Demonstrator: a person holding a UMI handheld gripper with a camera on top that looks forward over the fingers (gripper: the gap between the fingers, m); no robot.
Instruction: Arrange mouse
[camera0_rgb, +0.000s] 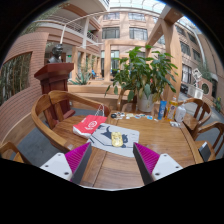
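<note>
Daylight, fisheye view from my gripper

Bright, even light falls from a skylight (150, 6) high overhead; the far building (125, 35) is pale and slightly washed out. My table (160, 135) shows soft sheen, faint shadows. Straight lines bow strongly toward the edges, and the left wall (20, 100) sits dimmer.

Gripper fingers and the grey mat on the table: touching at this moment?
Apart. The gripper view shows the open gripper short of the grey mat, bare wooden table showing between each finger and the mat.
</note>
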